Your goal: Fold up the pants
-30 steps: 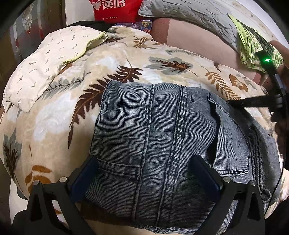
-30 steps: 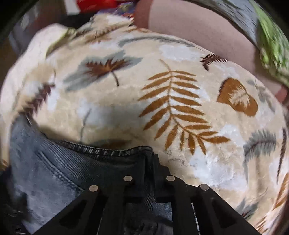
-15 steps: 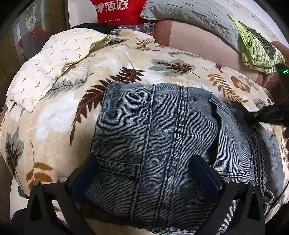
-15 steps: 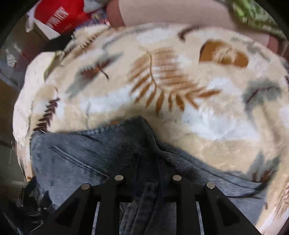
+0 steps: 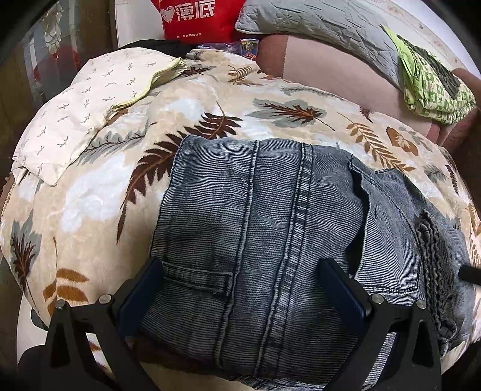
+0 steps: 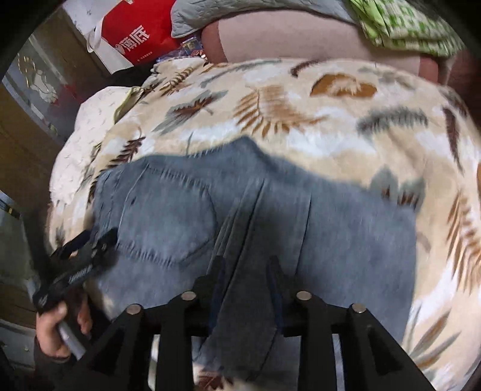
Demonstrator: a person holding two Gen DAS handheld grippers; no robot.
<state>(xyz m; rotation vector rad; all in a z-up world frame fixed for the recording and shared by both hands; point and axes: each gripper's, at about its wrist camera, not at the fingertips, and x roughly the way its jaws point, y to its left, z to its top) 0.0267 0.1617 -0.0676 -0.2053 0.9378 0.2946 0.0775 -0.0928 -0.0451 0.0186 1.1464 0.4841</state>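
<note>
The grey-blue denim pants [image 5: 270, 228] lie folded into a block on the leaf-print blanket [image 5: 90, 204], back pocket and centre seam facing up. My left gripper [image 5: 240, 288] is open, its fingers spread wide over the near edge of the pants, holding nothing. In the right wrist view the pants [image 6: 240, 216] look blurred. My right gripper [image 6: 245, 288] is shut on a fold of the denim and holds it up near the camera. The left gripper [image 6: 90, 249] and the hand holding it show at the left.
A cream pillowcase [image 5: 84, 114] lies on the blanket's far left. A red bag [image 5: 195, 18], a grey quilted pillow [image 5: 315, 27] and a green patterned cloth [image 5: 433, 84] sit at the back on a pink-brown sofa [image 5: 330, 78].
My right gripper has pulled back toward the near right with the denim edge in it, dragging a layer of the pants over. The left gripper has stayed still and open.
</note>
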